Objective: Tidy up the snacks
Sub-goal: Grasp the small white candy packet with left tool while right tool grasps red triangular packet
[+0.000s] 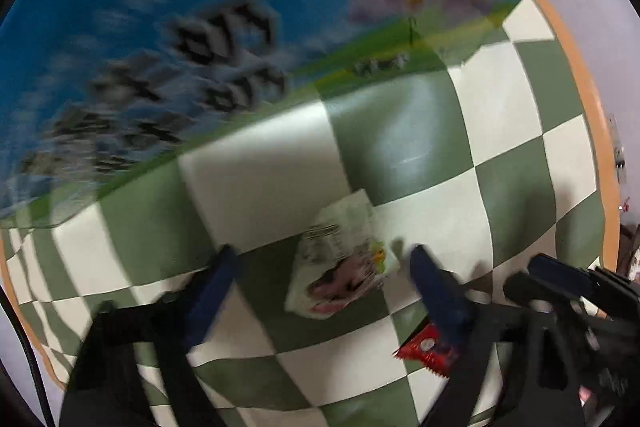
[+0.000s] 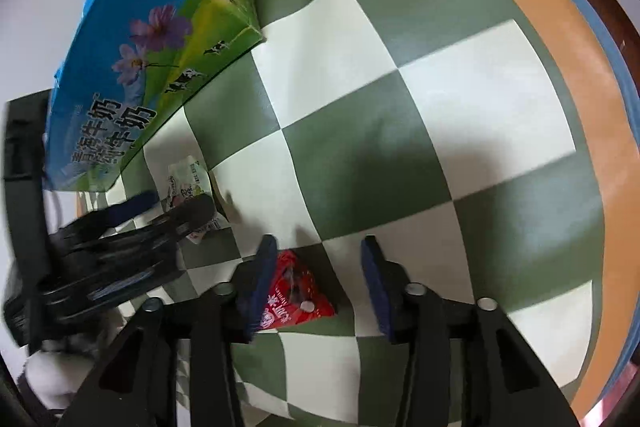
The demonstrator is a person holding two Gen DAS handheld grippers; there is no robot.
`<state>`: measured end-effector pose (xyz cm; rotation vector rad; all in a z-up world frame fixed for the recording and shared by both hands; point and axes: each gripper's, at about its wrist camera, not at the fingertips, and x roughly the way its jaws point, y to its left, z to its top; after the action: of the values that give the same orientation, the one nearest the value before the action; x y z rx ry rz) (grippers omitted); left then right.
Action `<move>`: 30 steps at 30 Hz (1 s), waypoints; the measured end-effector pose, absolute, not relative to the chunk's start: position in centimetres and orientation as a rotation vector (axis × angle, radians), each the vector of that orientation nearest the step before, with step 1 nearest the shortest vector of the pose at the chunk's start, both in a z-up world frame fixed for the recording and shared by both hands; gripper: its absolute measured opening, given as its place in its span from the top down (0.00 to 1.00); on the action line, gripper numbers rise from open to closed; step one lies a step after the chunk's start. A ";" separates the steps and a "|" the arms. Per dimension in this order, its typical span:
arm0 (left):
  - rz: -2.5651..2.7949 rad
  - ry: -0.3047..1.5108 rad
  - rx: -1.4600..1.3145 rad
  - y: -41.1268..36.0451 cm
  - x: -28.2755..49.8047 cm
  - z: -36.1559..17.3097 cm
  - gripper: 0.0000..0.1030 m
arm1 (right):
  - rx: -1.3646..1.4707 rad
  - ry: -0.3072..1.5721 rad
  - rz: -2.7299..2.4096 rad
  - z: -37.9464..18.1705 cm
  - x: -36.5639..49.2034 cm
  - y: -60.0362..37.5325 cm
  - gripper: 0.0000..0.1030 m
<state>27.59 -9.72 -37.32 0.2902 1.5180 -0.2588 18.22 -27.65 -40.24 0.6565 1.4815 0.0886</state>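
Left gripper point(image 1: 320, 263), jaws apart, is straddling the white packet point(image 1: 340, 259) beside the carton point(image 1: 200, 39); right gripper point(image 2: 316, 279), apart, is straddling the red packet point(image 2: 296, 291).

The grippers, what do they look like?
Both look alike. The left gripper and right gripper each have two flat dark-blue fingers on black plastic arms. The right one shows round silver bolts and cut-out holes in its black frame.

Green-white checkered tablecloth point(image 2: 400, 107) — red packet point(image 2: 296, 291)
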 end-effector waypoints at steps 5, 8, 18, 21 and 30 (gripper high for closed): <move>-0.251 1.540 0.227 -8.3 26.4 -37.7 0.54 | 0.808 1.509 0.099 -40.9 17.3 -27.8 0.32; -0.228 1.574 0.153 -5.6 24.7 -37.6 0.57 | 0.899 1.550 0.116 -42.2 16.9 -27.2 0.29; -0.185 1.690 -0.106 1.4 20.8 -40.0 0.52 | 0.764 1.609 0.085 -44.9 17.2 -22.1 0.31; -0.194 1.696 -0.163 1.7 20.8 -40.5 0.44 | 0.547 1.609 0.095 -44.7 18.0 -18.9 0.41; -0.159 1.678 -0.048 0.4 20.5 -41.1 0.46 | 0.165 1.534 0.161 -43.5 17.1 -13.5 0.49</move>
<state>20.46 0.39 -41.07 -0.0482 1.6781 -0.1595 17.06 -13.54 -43.50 0.1652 1.5343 0.1613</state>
